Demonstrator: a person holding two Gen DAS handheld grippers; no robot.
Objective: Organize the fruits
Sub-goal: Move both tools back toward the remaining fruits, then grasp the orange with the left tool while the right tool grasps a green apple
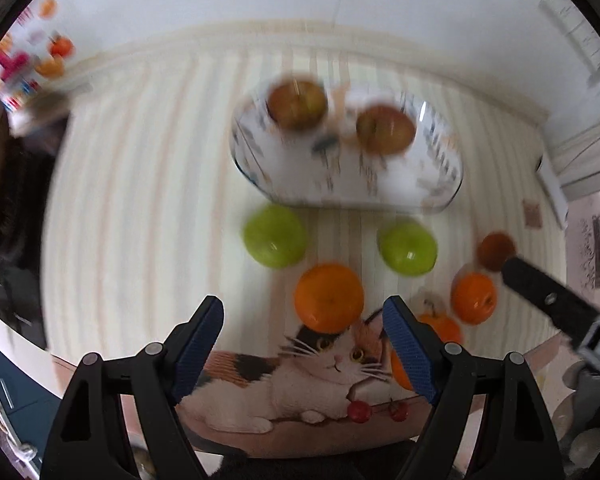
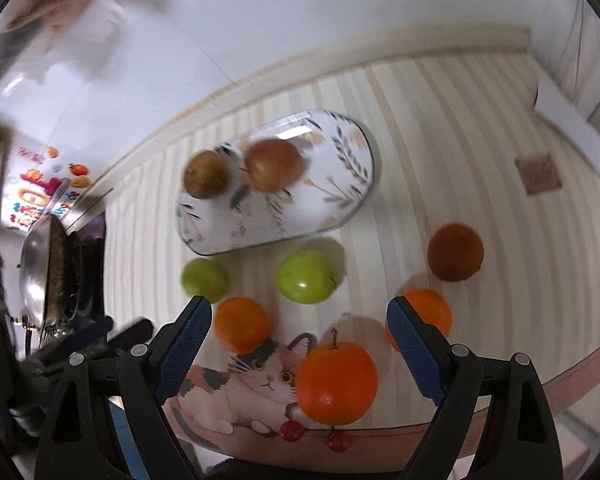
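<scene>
A white oval floral plate holds two red-brown apples. In front of it on the striped tablecloth lie two green apples, three oranges and a dark brown fruit. My left gripper is open and empty just short of an orange. My right gripper is open, with the nearest orange between its fingers, untouched.
The tablecloth has a printed cat at its near edge. The right gripper's body reaches in from the right in the left wrist view. A metal pan and colourful wall stickers lie left, off the table.
</scene>
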